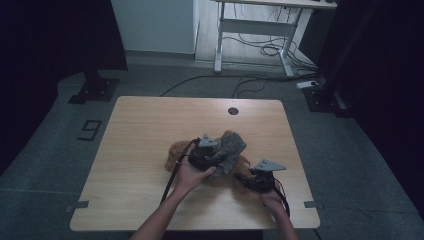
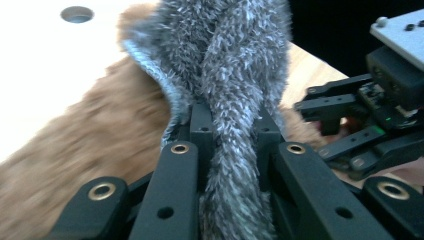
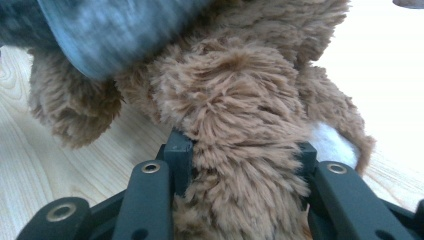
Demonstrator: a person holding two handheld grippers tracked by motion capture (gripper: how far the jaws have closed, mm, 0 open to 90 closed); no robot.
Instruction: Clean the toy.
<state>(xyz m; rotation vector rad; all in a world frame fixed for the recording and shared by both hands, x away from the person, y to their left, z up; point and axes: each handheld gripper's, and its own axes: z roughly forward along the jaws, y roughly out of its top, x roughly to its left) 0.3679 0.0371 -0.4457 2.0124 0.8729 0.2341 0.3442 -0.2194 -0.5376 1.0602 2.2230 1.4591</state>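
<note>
A brown plush toy (image 1: 176,150) lies at the middle of the wooden table (image 1: 140,130). Draped over it is a grey fuzzy cloth (image 1: 231,147). My left gripper (image 1: 212,157) is shut on that cloth; in the left gripper view the grey cloth (image 2: 235,75) runs up between the black jaws of my left gripper (image 2: 231,125), over the brown fur (image 2: 100,145). My right gripper (image 1: 245,179) sits at the toy's right side. In the right gripper view my right gripper (image 3: 240,150) is shut on a thick brown plush limb (image 3: 240,100), with the grey cloth (image 3: 115,30) blurred above. The right gripper (image 2: 325,107) also appears at the right of the left gripper view.
A round cable hole (image 1: 233,111) sits near the table's far edge. Bare wood spreads to the left (image 1: 115,175) and behind the toy. Beyond the table stand a white desk frame (image 1: 250,30), floor cables (image 1: 260,50) and two dark stand bases (image 1: 94,90).
</note>
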